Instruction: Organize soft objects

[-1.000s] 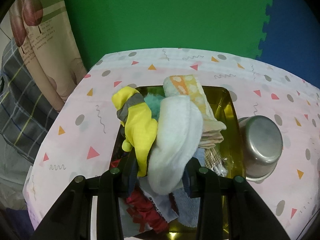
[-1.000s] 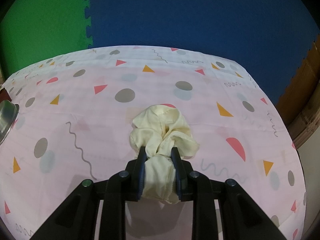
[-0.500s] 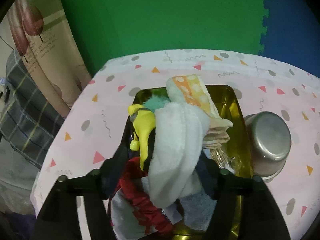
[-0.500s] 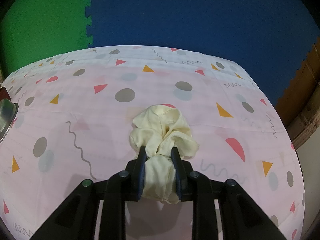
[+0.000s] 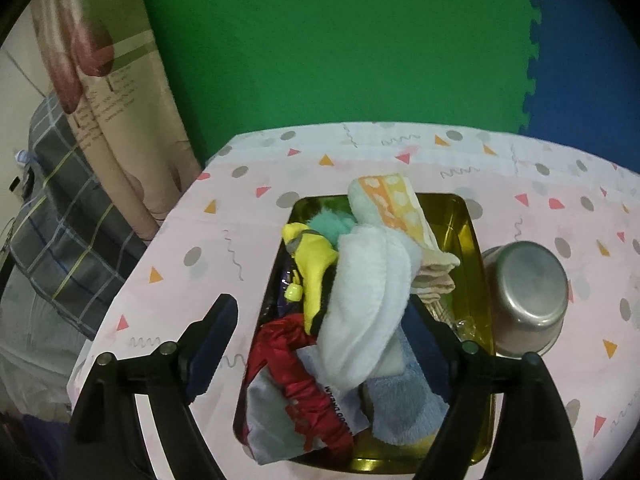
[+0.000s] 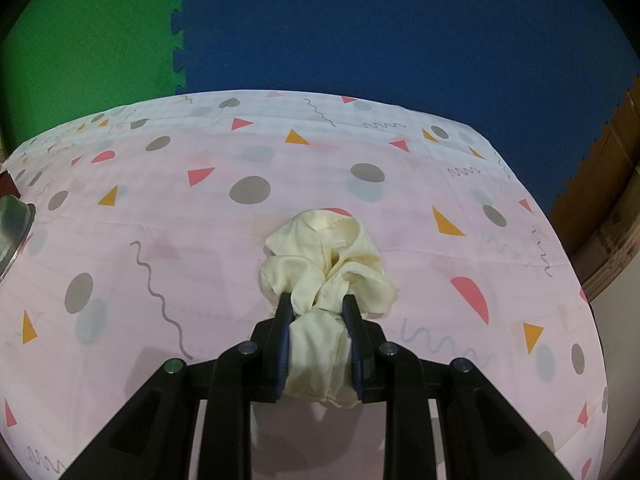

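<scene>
left gripper (image 5: 324,320) has spread wide, dropping fluffy white towel (image 5: 368,300) onto tray (image 5: 476,240)

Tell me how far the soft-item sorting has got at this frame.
Mostly done: the gold tray already holds a heap of soft items, with the white fleece cloth on top, and the left claw stands open over it, gripping nothing. In hand: the right claw is shut on the cream cloth, which is over the tablecloth. Left: getting that cloth to the tray.
</scene>
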